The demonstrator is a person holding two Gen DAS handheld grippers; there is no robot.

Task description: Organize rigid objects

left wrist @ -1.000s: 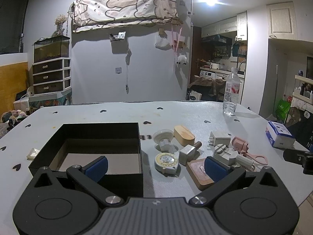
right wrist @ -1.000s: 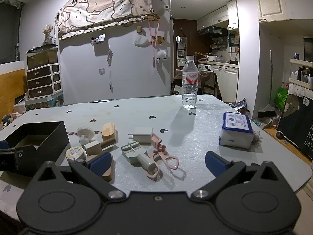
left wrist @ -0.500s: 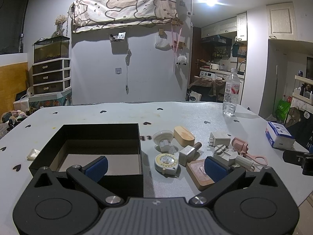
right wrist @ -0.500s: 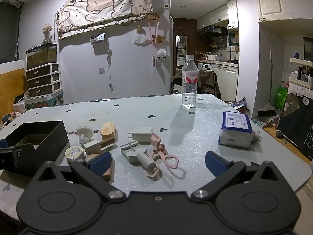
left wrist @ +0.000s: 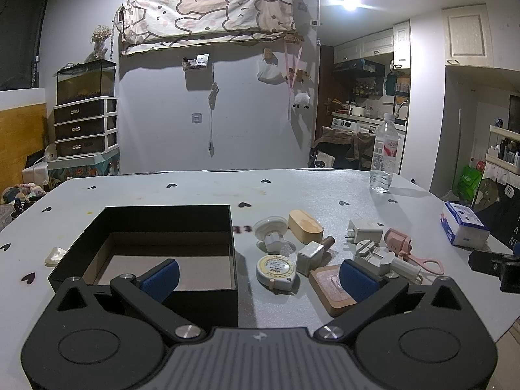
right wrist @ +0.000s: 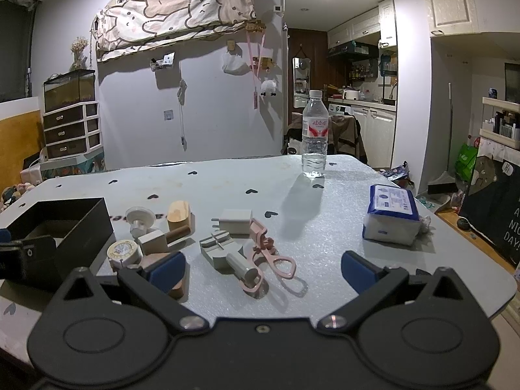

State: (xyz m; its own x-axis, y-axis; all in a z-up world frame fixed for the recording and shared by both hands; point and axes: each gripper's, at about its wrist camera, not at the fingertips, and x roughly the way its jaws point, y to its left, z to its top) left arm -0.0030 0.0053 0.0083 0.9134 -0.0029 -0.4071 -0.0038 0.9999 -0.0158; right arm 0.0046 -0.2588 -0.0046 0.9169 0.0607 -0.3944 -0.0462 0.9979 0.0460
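An open black box sits on the grey table, seen at left in the right wrist view. Right of it lies a cluster: a round tape measure, a wooden block, a white suction disc, a white charger, a pink clip tool and a wooden coaster. My left gripper is open and empty, near the box's front wall. My right gripper is open and empty, in front of the pink clip tool.
A water bottle stands at the table's far right. A blue and white tissue pack lies near the right edge. A small white shell-like piece lies left of the box. The table's front edge is close below both grippers.
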